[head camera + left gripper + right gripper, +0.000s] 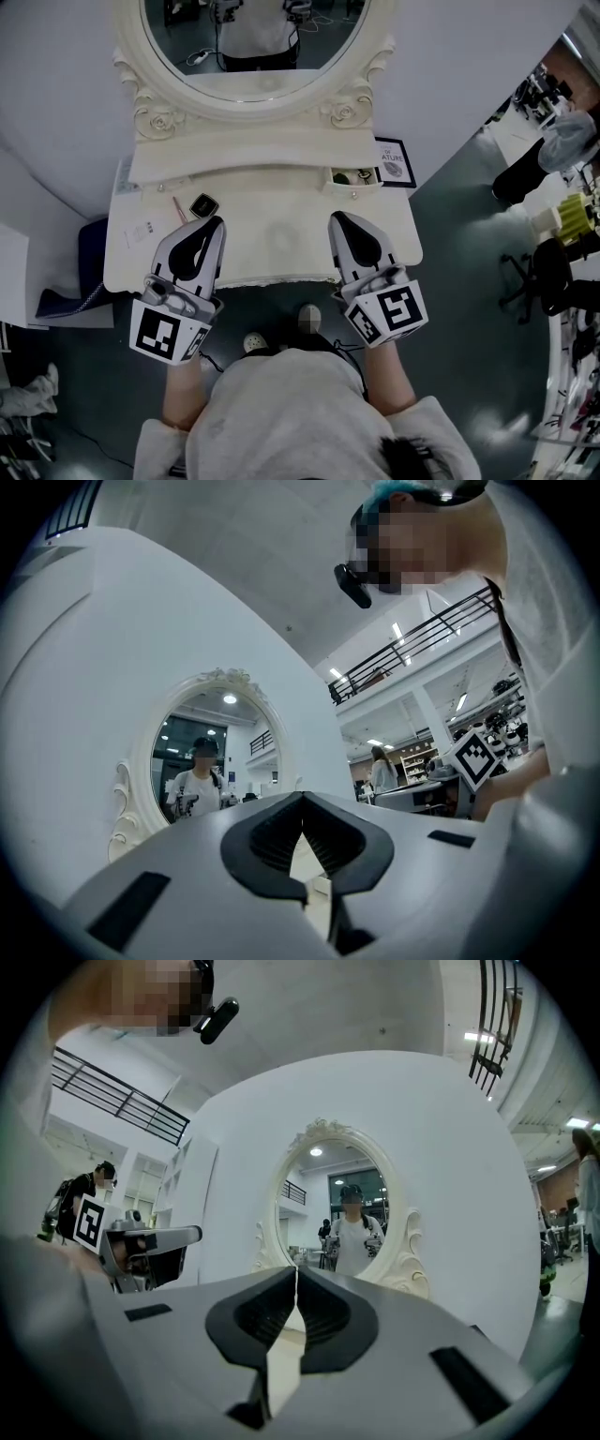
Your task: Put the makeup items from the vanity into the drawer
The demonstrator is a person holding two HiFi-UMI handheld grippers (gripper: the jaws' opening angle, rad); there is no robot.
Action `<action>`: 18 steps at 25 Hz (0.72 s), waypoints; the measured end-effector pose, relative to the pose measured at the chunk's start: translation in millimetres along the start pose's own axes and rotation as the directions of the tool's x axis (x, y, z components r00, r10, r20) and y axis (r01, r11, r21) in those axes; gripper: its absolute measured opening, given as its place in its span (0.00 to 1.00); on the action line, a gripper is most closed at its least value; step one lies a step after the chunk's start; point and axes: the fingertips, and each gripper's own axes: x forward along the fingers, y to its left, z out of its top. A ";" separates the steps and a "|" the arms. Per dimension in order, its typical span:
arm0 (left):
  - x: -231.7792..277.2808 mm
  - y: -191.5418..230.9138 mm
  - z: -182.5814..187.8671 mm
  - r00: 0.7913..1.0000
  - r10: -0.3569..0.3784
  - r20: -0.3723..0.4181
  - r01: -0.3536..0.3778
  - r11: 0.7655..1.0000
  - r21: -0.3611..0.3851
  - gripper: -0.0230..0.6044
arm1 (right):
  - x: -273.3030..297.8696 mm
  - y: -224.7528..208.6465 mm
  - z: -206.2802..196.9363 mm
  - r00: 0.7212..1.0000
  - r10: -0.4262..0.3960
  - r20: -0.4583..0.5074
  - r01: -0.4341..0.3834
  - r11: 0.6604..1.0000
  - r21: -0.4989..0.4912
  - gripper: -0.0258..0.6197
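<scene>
Fingers (215, 242) of left gripper (218, 221) together, compact (203, 204) just beside.

L tool (216, 223) closed, R tool (337, 218) closed, empty

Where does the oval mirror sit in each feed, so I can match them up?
Head view: oval mirror at top centre, cut off by the top edge.
Left gripper view: left of centre.
Right gripper view: near the centre.
Shared landmark: the white-shirted person's reflection inside it.
</scene>
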 end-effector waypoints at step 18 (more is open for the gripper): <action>-33.1 -9.8 13.2 0.998 -0.057 0.032 0.057 0.998 0.009 0.06 | -30.4 41.1 14.5 0.998 -0.032 0.057 0.033 0.999 -0.017 0.08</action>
